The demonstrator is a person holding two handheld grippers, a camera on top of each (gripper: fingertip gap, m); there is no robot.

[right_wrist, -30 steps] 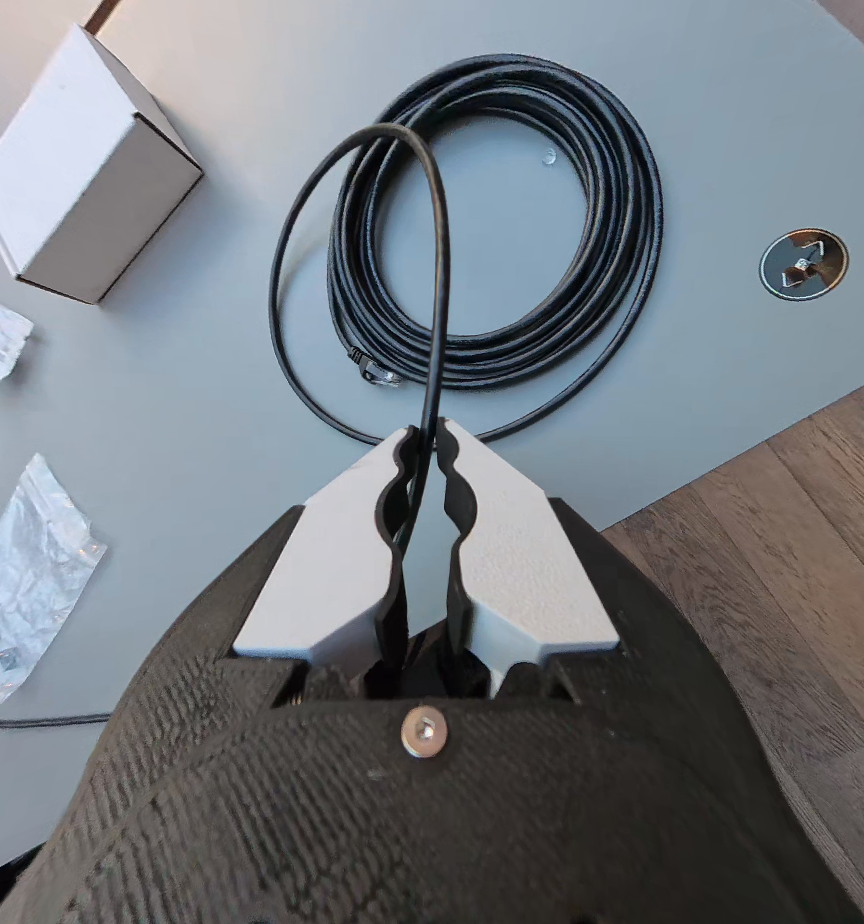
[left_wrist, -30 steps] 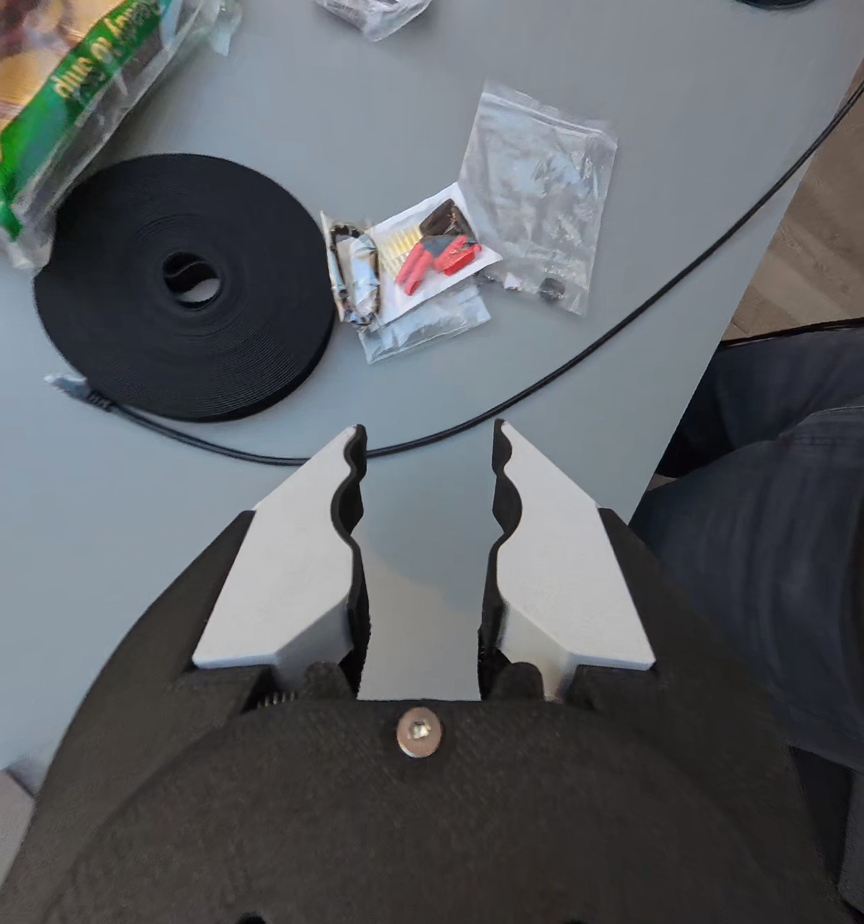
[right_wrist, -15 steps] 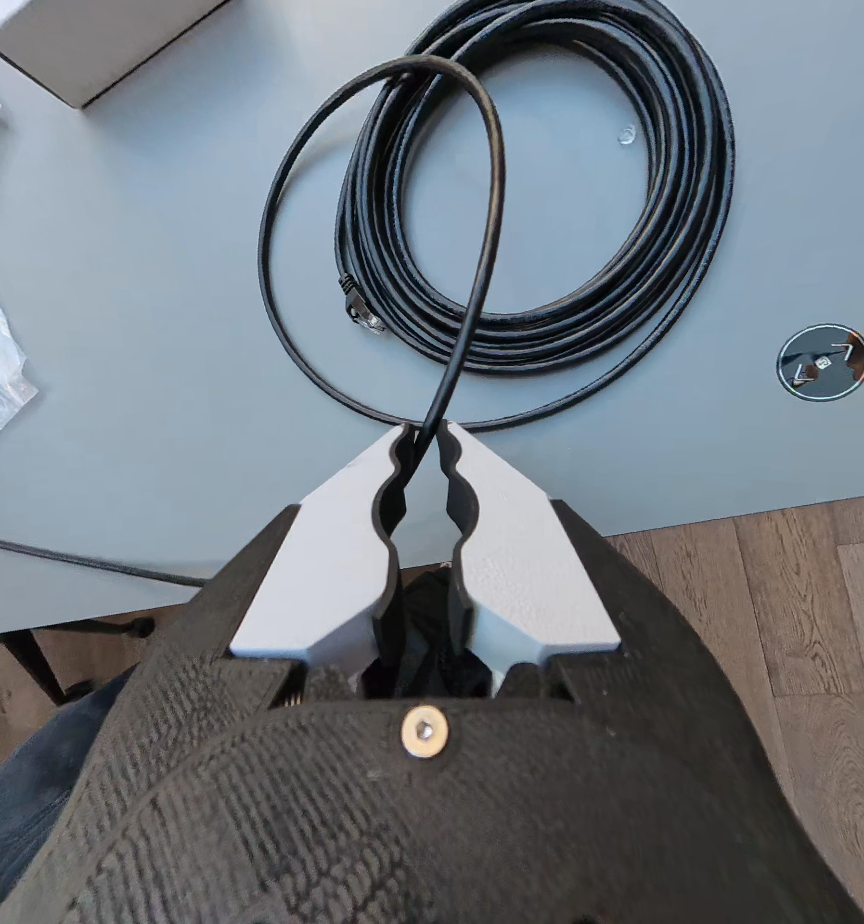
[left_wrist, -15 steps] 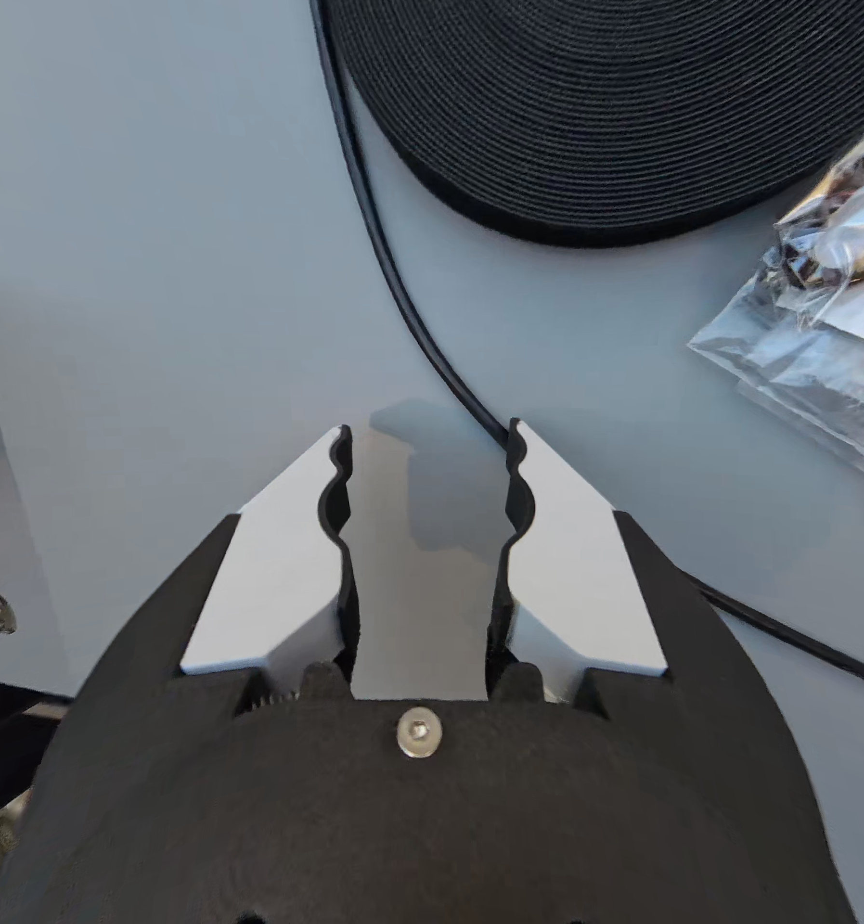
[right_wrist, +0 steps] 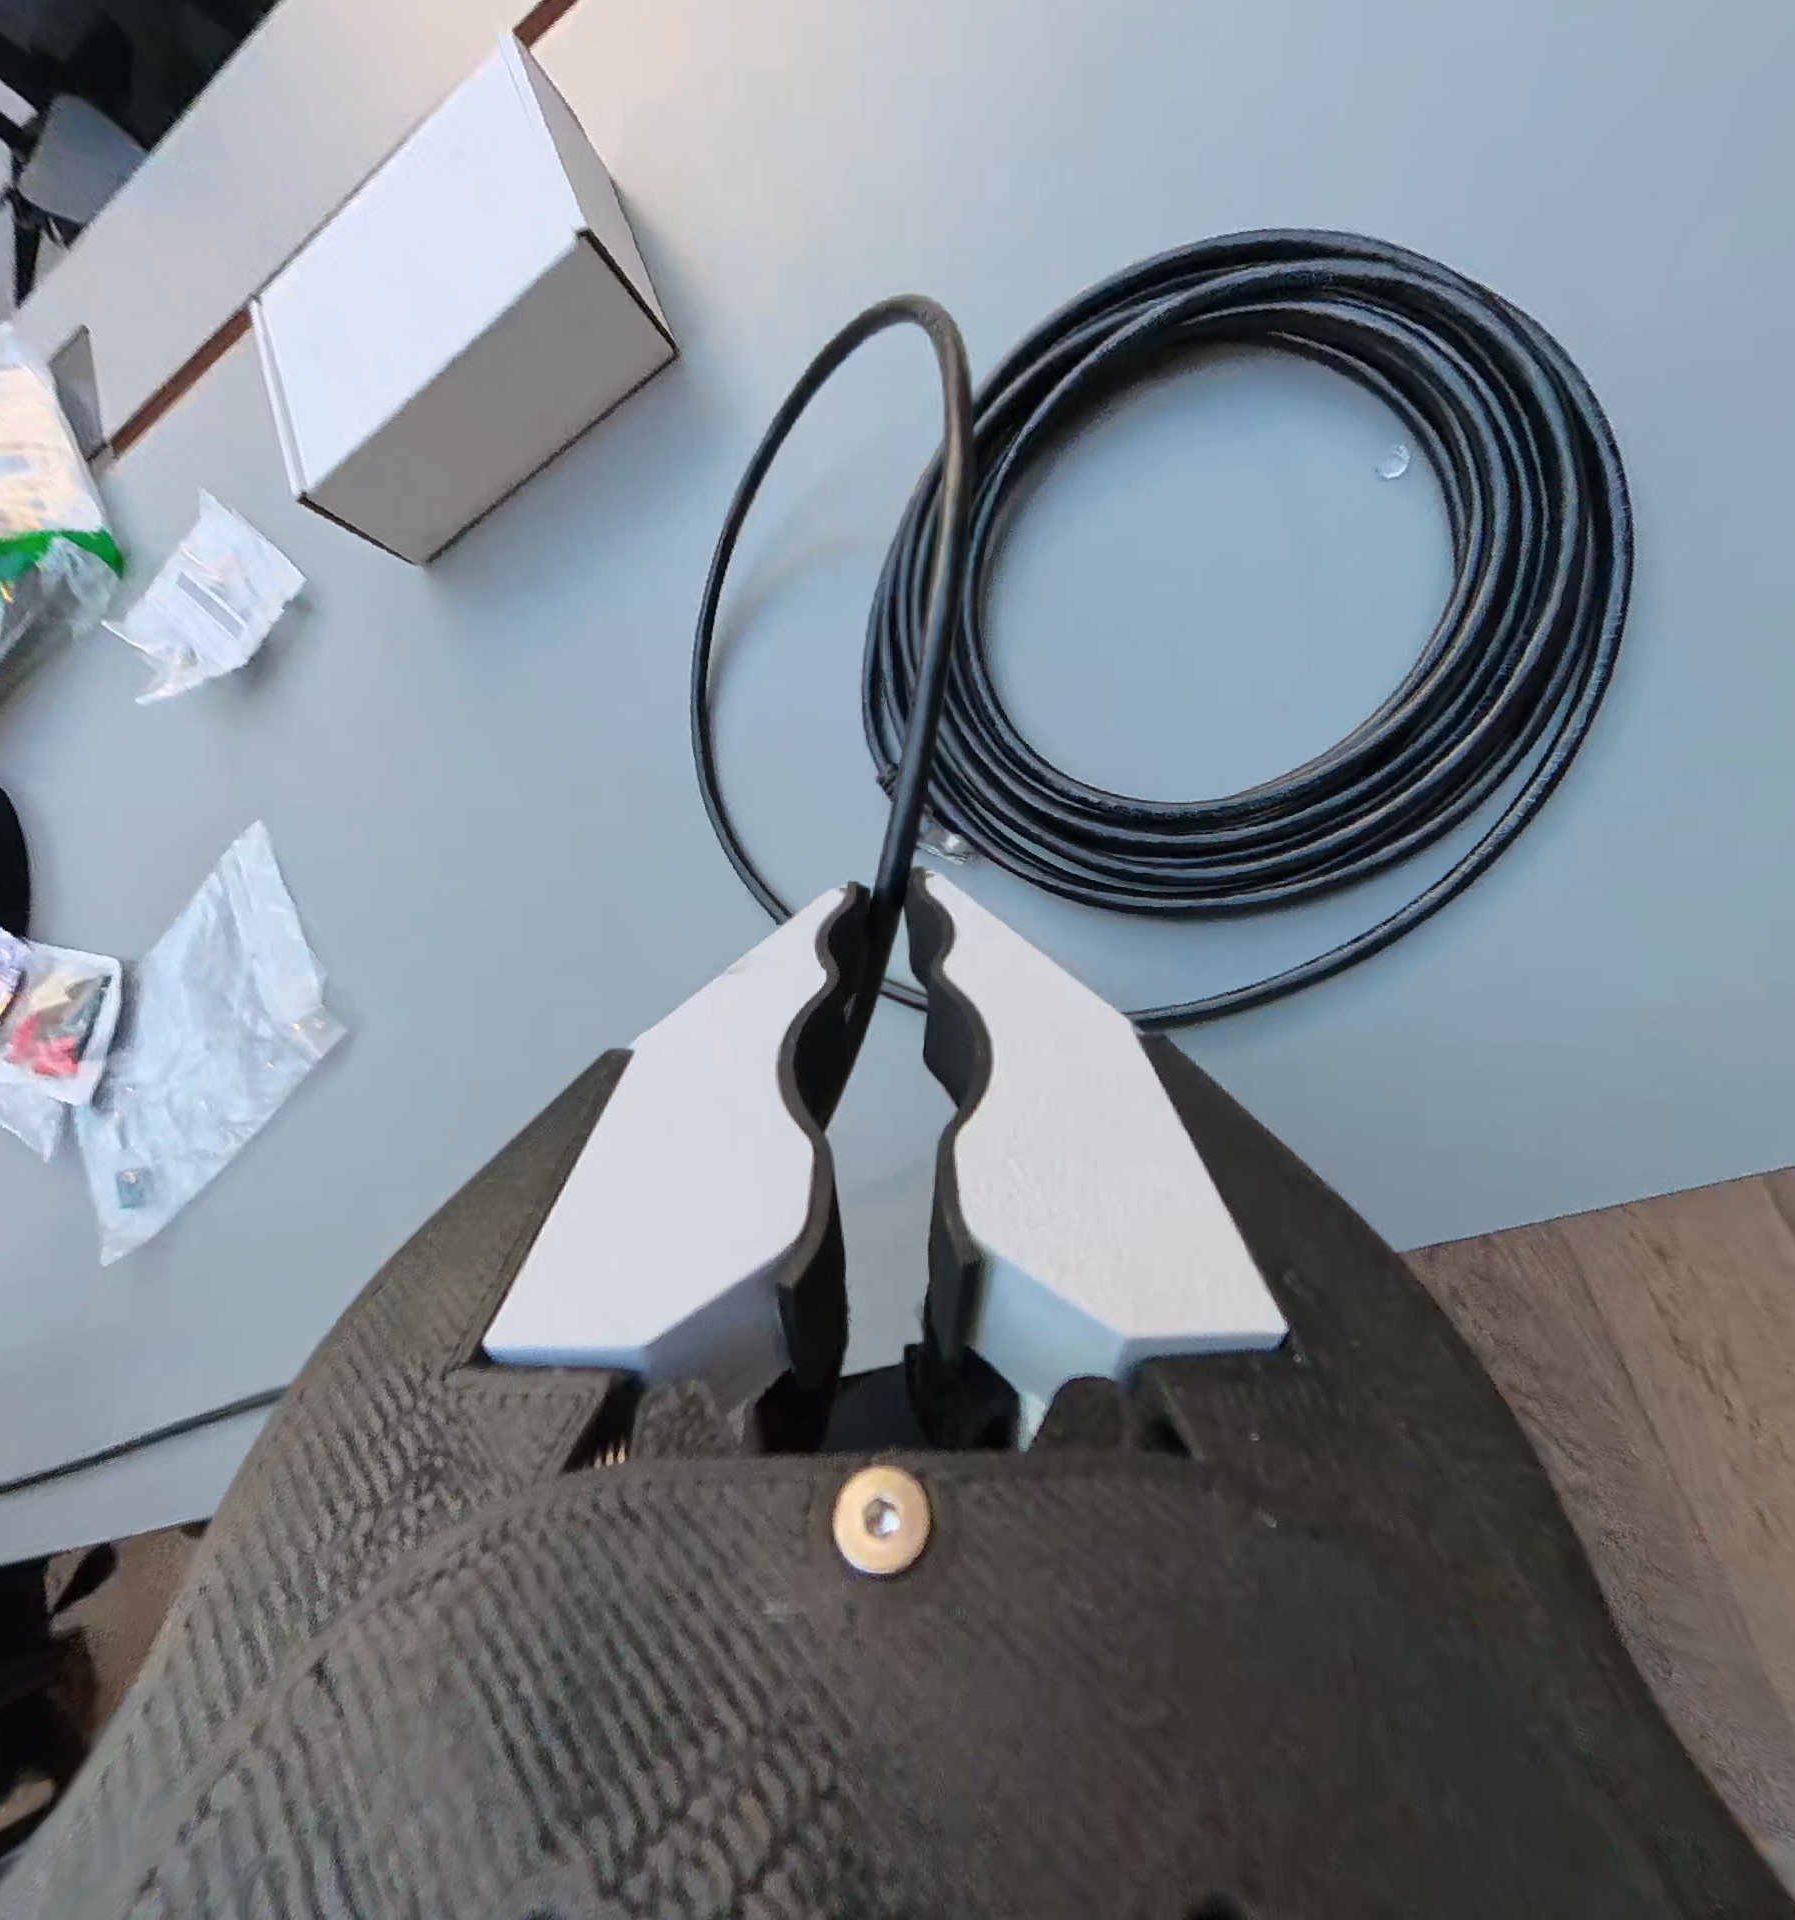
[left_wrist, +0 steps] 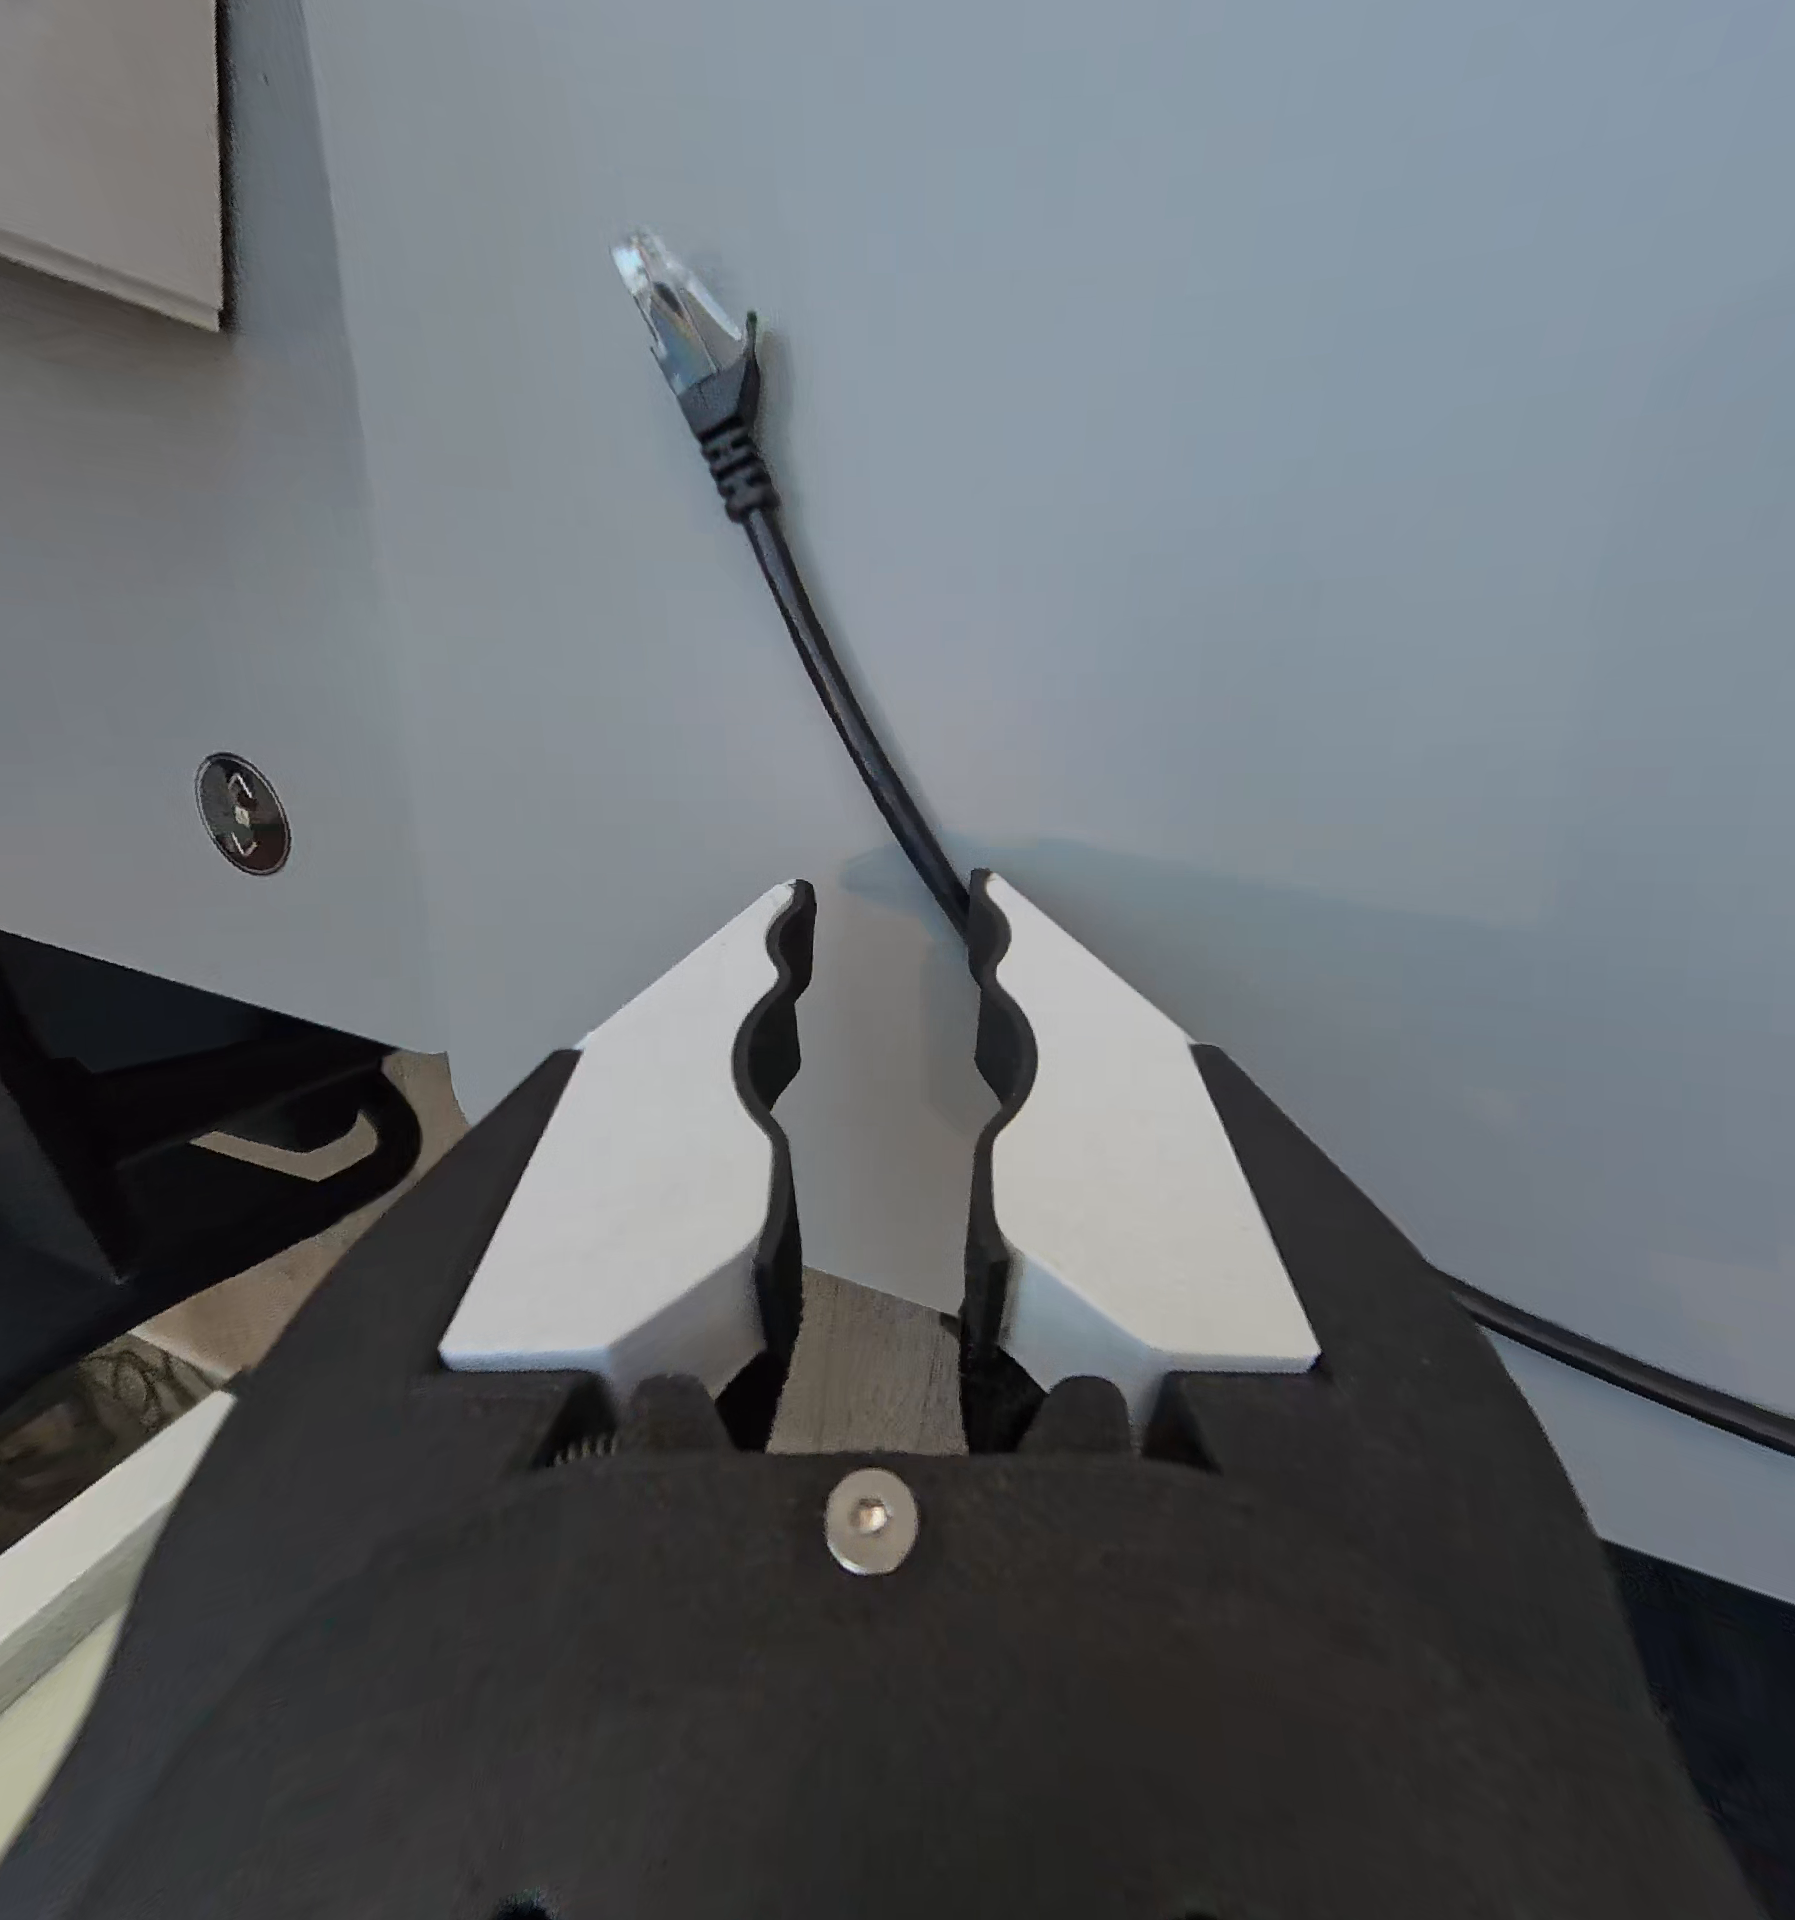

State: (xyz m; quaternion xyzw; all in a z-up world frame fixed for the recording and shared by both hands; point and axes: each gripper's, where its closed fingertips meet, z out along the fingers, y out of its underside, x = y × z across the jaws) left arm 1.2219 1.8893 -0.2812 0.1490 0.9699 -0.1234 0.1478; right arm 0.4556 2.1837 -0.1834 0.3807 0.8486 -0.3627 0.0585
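Left gripper [left_wrist: 891, 906] agape beside cable end [left_wrist: 831, 665] running straight ahead to plug [left_wrist: 680, 312]; right gripper [right_wrist: 885, 902] pinching cable loop [right_wrist: 929, 582].

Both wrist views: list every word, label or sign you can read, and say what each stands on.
Nothing reads clearly.
Green-banded bag: print blurred, unreadable.
Small clear packet: white label, too small to read.
Round table insert: small marks, no legible words.
White box: no print visible.
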